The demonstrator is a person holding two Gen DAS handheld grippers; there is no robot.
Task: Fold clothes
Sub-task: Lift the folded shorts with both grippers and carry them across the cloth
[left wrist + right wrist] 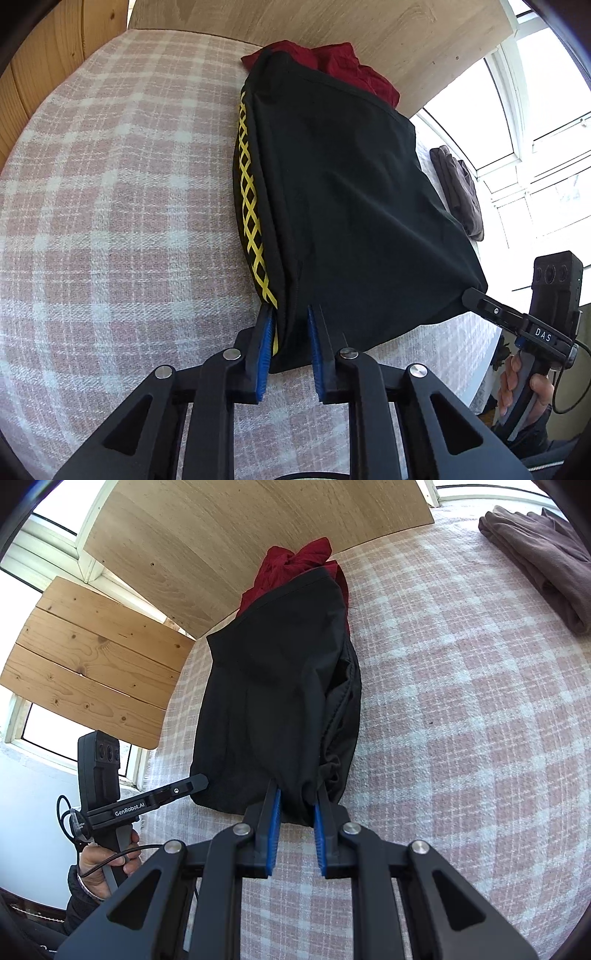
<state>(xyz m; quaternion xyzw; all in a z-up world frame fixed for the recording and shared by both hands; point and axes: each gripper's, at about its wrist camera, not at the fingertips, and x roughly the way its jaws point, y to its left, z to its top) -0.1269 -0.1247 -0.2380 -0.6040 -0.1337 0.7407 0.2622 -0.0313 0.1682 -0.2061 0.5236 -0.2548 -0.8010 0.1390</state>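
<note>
Checked bed cover (110, 184), both tools, left tool (291, 317), right tool (297, 799), clamped on black garment's (351, 203) near edge

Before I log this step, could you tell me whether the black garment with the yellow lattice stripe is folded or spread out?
Folded: the black garment with the yellow lattice stripe lies doubled in layers, both grippers pinching its near edge.

Both cameras sit low and close behind their jaws, looking forward across the checked bed (110, 184) toward the wooden headboard (240, 535). Each faces a near corner of the black garment (351, 203), and each catches the other gripper at its edge.
</note>
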